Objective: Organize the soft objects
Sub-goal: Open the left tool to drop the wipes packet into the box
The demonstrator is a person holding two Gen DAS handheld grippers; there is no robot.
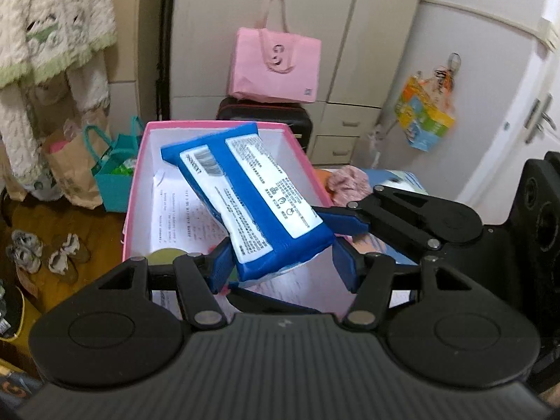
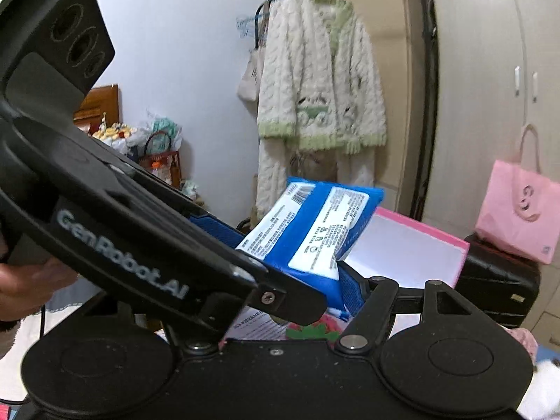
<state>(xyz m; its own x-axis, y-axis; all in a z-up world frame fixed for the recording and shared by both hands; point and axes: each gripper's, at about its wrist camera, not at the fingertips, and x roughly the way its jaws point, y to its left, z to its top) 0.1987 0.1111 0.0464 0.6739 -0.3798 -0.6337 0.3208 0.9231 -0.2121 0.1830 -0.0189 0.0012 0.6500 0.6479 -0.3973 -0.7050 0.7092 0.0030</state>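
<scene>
A blue and white soft tissue pack [image 1: 245,196] hangs tilted over an open pink box [image 1: 140,161] with white inside walls and printed paper on its floor. My left gripper [image 1: 280,266] is shut on the pack's near end. My right gripper [image 1: 346,224] reaches in from the right with a blue fingertip [image 1: 344,218] against the pack's right edge. In the right wrist view the pack [image 2: 311,231] sits between blue fingers [image 2: 351,292], above the pink box [image 2: 420,248], and the left gripper's black body blocks the left half.
A pink tote bag [image 1: 276,66] rests on a black suitcase [image 1: 266,115] behind the box. Paper and teal bags [image 1: 115,175] stand on the floor at left. A pink cloth [image 1: 350,178] lies right of the box. A white fleece robe [image 2: 315,87] hangs by the wardrobe.
</scene>
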